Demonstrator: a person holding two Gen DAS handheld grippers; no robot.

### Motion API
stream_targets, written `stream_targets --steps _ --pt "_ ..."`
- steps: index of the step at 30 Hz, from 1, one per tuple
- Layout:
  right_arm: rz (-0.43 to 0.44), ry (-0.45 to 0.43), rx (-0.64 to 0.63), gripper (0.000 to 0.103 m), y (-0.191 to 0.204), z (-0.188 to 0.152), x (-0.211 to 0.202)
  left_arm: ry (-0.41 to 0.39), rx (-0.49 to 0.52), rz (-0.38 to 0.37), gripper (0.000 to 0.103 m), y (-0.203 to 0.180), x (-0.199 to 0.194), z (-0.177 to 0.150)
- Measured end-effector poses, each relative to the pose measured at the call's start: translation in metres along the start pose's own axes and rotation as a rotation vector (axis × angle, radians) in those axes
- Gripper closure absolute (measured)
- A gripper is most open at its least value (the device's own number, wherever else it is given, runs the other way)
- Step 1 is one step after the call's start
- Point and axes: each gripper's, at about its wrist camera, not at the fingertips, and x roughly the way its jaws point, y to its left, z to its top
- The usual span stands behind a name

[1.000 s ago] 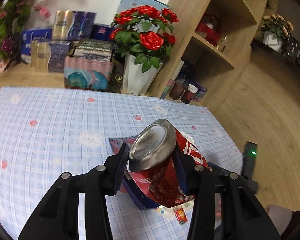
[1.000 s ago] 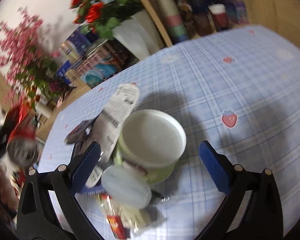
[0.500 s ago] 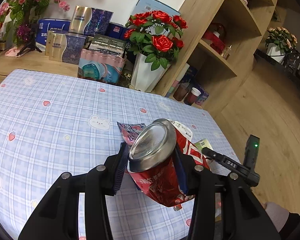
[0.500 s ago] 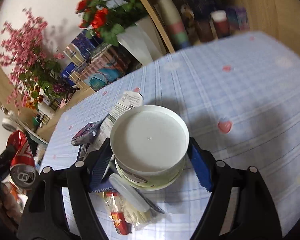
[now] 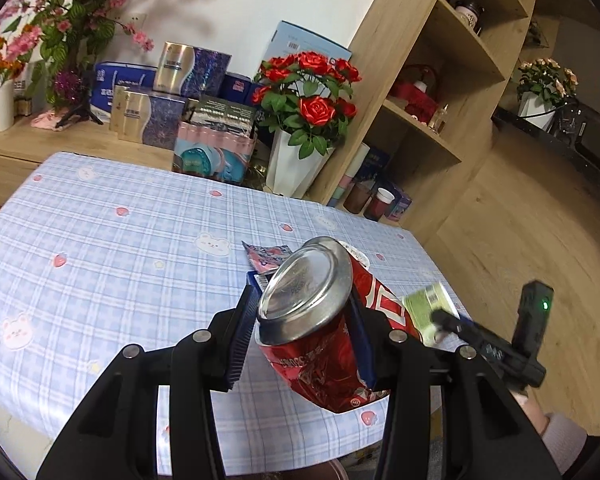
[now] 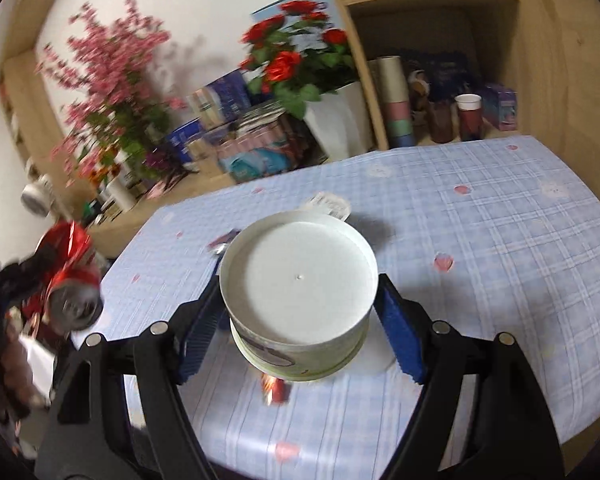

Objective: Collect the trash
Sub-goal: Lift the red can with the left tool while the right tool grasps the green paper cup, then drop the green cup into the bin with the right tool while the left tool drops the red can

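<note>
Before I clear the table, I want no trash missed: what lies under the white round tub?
Beneath the white round tub, a small red wrapper pokes out on the tablecloth; anything else is covered.

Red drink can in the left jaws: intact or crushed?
Crushed. The red drink can has a dented, creased wall and a skewed silver end, and it lies tilted between the left gripper's jaws.

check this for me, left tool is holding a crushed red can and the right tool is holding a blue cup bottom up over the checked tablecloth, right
Not quite: the cup in the right tool is white with a pale green side, not blue, as the right wrist view shows. The rest holds: it is held bottom up over the checked tablecloth, and the left tool holds the crushed red can.
</note>
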Motion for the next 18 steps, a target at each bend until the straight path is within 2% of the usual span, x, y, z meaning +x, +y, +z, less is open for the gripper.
stream_targets --steps 6,12,18 --pt "0.076 0.052 -0.051 0.028 0.031 -0.04 -0.018 -0.029 -0.016 0.012 0.06 0.002 -0.029 -0.017" --pt "0.138 0.107 -0.071 0.028 0.057 -0.085 -0.024 -0.015 -0.028 0.019 0.06 0.008 -0.05 -0.045" --pt "0.164 0.149 -0.108 0.028 0.078 -0.119 -0.027 -0.016 -0.027 0.031 0.06 0.012 -0.065 -0.067"
